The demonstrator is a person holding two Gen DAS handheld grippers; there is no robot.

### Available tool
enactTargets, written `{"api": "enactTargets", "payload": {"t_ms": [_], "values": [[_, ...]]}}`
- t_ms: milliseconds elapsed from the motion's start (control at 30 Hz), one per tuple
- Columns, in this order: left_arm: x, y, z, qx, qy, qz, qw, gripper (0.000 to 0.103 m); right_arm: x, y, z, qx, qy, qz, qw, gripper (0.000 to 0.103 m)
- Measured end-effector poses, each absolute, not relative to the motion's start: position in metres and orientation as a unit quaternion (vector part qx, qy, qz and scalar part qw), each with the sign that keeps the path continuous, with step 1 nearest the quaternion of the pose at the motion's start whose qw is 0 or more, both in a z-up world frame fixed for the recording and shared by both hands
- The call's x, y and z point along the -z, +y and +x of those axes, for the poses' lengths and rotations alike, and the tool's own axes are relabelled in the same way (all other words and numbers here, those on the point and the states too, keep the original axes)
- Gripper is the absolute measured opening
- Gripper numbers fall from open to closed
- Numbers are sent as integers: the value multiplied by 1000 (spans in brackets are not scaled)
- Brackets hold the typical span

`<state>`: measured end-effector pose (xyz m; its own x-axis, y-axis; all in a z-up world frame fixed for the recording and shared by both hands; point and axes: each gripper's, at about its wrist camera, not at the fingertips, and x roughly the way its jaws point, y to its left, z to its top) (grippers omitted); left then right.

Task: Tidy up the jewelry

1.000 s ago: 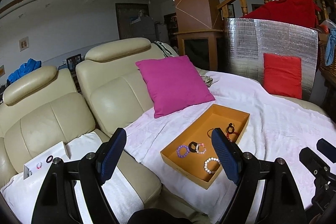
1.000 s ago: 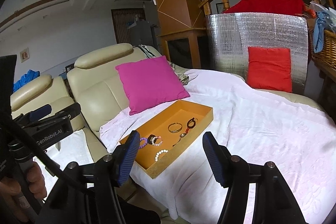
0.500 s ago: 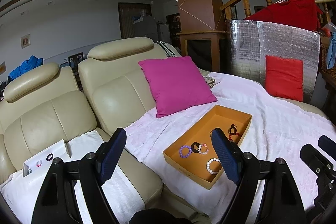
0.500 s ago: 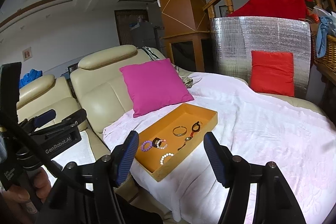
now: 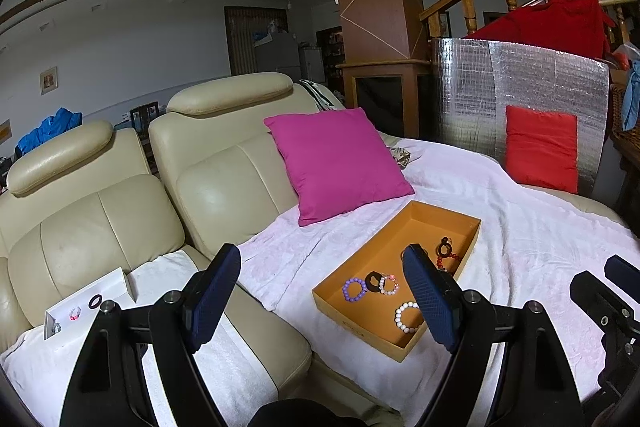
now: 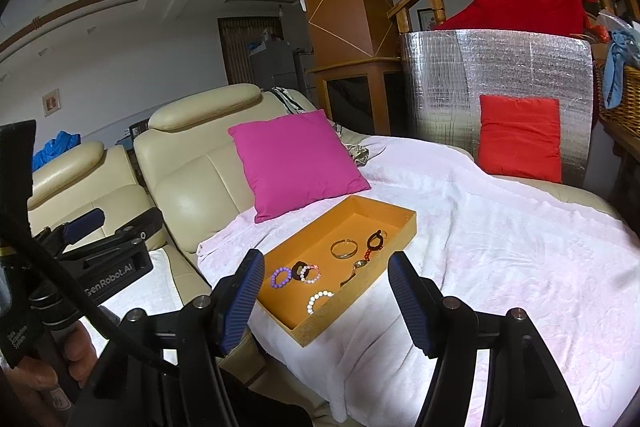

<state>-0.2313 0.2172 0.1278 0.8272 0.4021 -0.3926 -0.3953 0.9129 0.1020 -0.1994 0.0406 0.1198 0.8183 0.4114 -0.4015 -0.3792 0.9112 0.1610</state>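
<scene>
Both my left gripper and right gripper gape wide, empty; bracelets fill the orange tray mid-frame, few in the white box lower left.

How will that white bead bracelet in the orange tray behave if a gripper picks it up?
The white bead bracelet looks strung from separate round beads, so it will probably sag into a loop, not hold shape. The smooth beads may slip between pads. It lies flat on the orange tray, so pinching one side seems safest.
</scene>
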Motion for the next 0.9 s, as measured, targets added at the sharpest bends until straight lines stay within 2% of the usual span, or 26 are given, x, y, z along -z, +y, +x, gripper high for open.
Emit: {"api": "enactTargets", "payload": {"t_ms": [900], "values": [[-122,230,-215,-216,212,5,953,84,-115,60,-171,-214,233,17,949,68]]}}
